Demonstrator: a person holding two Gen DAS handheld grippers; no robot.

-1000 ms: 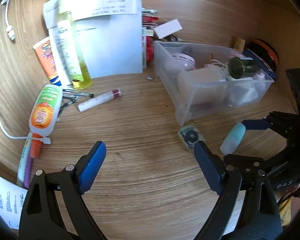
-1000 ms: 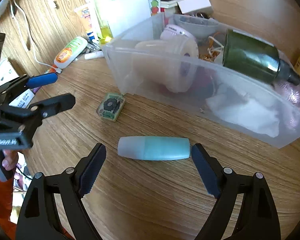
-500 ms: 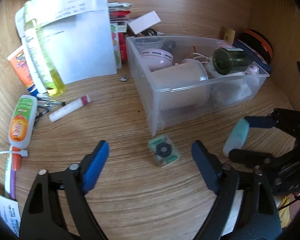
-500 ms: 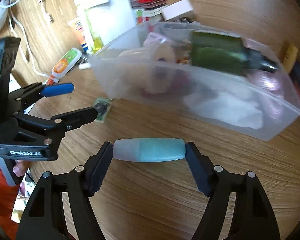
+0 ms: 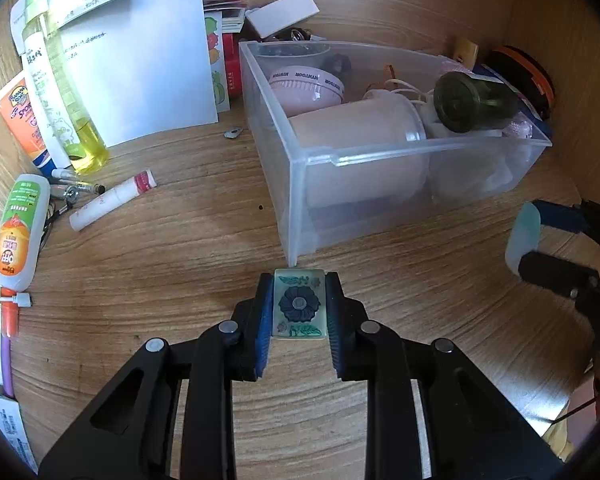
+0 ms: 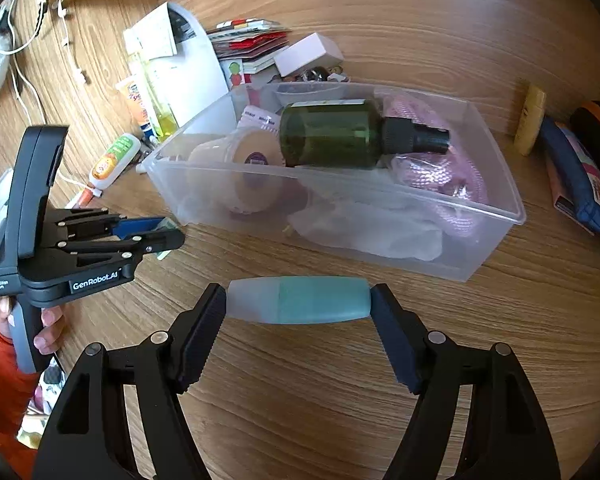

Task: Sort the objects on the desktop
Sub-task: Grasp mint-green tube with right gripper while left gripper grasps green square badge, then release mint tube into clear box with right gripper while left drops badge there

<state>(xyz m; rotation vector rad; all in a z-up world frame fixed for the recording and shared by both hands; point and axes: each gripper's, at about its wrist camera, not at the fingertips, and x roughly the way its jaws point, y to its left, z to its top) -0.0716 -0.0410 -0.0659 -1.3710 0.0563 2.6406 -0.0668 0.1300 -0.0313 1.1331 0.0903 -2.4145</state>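
Observation:
My left gripper (image 5: pixel 299 307) is shut on a small green flower-patterned tile (image 5: pixel 299 304), just in front of the near corner of a clear plastic bin (image 5: pixel 332 160). My right gripper (image 6: pixel 298 300) is shut end to end on a teal and white capsule-shaped tube (image 6: pixel 299 300), held above the desk in front of the bin (image 6: pixel 452 256). The bin holds a dark green spray bottle (image 6: pixel 336 134), a pink jar (image 5: pixel 360 152) and other items. The left gripper also shows in the right wrist view (image 6: pixel 162 236), the right one in the left wrist view (image 5: pixel 536 240).
Left of the bin lie a white lip-balm tube (image 5: pixel 112 200), an orange-and-green bottle (image 5: pixel 18 232), a yellow bottle (image 5: pixel 60 92), a sunscreen tube (image 5: pixel 24 120), papers (image 5: pixel 140 60) and a cable (image 5: pixel 4 302). A pouch (image 6: pixel 584 176) lies right of the bin. Wooden walls rise behind and at the right.
My left gripper moved right to the tile and shut on it. My right gripper shut on the teal tube and lifted it off the desk.

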